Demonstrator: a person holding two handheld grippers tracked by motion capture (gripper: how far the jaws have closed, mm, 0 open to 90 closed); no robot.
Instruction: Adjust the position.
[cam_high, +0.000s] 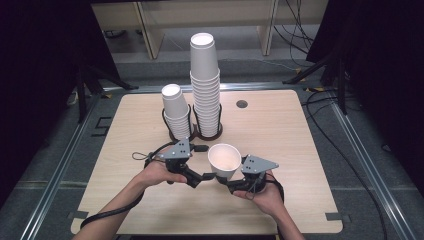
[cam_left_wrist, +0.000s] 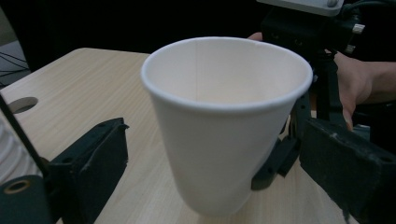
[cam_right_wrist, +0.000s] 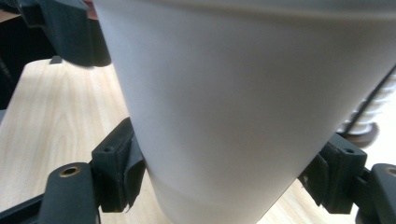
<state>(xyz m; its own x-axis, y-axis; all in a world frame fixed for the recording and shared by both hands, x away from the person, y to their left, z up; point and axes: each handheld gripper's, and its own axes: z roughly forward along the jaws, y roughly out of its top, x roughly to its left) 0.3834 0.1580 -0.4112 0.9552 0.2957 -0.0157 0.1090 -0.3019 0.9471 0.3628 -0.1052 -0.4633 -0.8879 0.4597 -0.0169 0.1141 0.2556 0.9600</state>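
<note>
The right hand-held gripper (cam_high: 231, 181) clamps the white paper cup (cam_high: 223, 160) low on its wall, holding it upright near the surface's (cam_high: 280, 140) front middle. The left hand-held gripper (cam_high: 206, 176) stands spread around the cup, its pads off the wall. Bare wood lies open on both sides. Farther back, near the rear edge, two cup stacks (cam_high: 205, 85) stand in black holders.

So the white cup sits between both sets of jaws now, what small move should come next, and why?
Probably draw the left gripper back from the paper cup. Its jaws stand apart from the cup's sides, while the right gripper has its jaws pressed on the lower wall. The right hand could then carry it alone, perhaps toward the two stacks.
</note>
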